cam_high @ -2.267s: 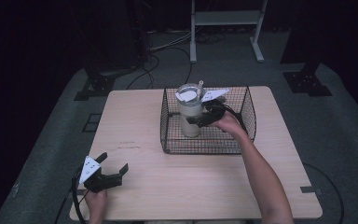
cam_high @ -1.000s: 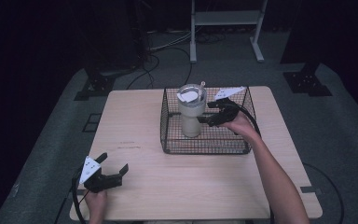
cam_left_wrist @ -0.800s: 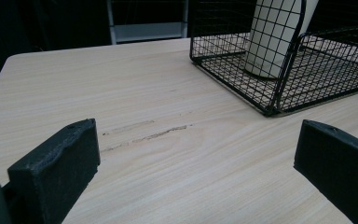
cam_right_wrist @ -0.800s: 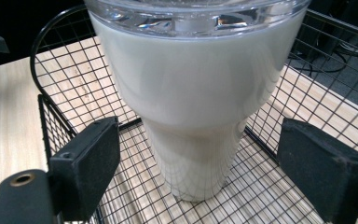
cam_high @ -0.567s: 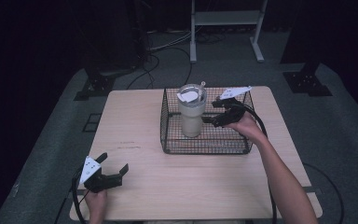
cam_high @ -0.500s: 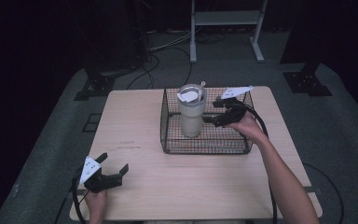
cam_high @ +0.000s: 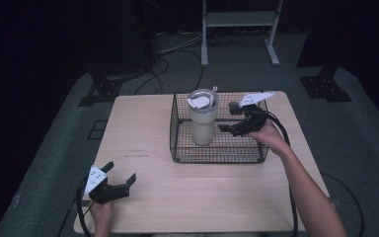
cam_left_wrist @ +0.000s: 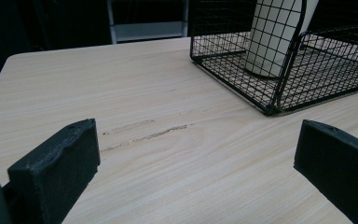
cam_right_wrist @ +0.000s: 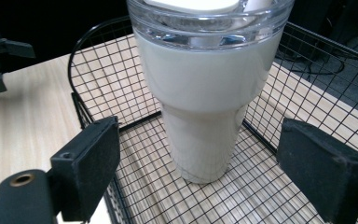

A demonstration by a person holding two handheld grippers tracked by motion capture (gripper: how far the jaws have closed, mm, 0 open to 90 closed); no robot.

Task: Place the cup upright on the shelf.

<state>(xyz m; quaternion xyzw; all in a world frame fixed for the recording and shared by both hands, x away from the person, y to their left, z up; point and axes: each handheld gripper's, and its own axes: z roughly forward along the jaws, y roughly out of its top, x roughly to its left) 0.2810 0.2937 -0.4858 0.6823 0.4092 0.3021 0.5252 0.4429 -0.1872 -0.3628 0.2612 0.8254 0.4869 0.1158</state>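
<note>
A cream tumbler (cam_high: 202, 121) with a clear lid and a straw stands upright in the left part of a black wire basket (cam_high: 217, 154). My right gripper (cam_high: 227, 117) hovers inside the basket just right of the tumbler, open and holding nothing. In the right gripper view the tumbler (cam_right_wrist: 205, 93) rises between and beyond the jaws, apart from both, with the right gripper (cam_right_wrist: 200, 163) wide open. My left gripper (cam_high: 121, 172) rests open near the table's front left corner. In the left gripper view it (cam_left_wrist: 196, 163) faces the basket (cam_left_wrist: 279, 93) and tumbler (cam_left_wrist: 275, 37) from far off.
The basket sits at the back middle of a light wooden table (cam_high: 143, 128). A cable (cam_high: 284, 133) loops from the right gripper over the basket's right side. A metal stand (cam_high: 239, 19) and floor cables lie beyond the table.
The right gripper has let go of the tumbler, opened, and drawn back to the right inside the basket. The tumbler stays upright. The left gripper has not moved.
</note>
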